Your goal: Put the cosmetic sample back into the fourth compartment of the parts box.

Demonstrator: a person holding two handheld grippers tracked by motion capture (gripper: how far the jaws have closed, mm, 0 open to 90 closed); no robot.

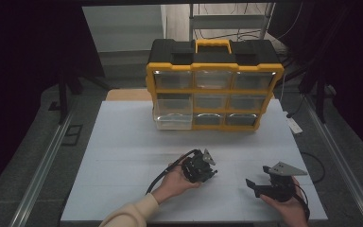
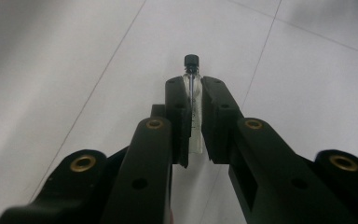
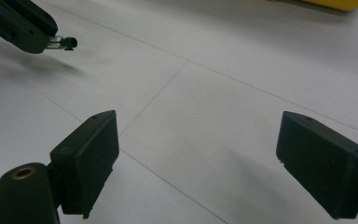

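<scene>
A: Left gripper [image 2: 193, 109] status?
B: Jaws were clamped on a small glass vial [image 2: 194, 112], black cap poking past the tips, held over the white table [image 1: 137, 156].
A: Right gripper [image 3: 196, 154]?
B: Jaws spread wide, nothing btwn them, low over the table near its front edge.
A: Anything else?
B: Yellow-black drawer organizer [image 1: 213, 85] stood at the far side, well apart from both.

One yellow and black plastic organiser case [image 1: 214, 85] is counted on one white table [image 1: 123, 156]; nine clear drawers are counted in its front, three rows of three. Two black two-jaw grippers are counted, left [image 1: 212, 174] and right [image 1: 255, 187]. One small clear glass vial with a black cap [image 2: 193, 100] is counted. Two hands are counted.
</scene>
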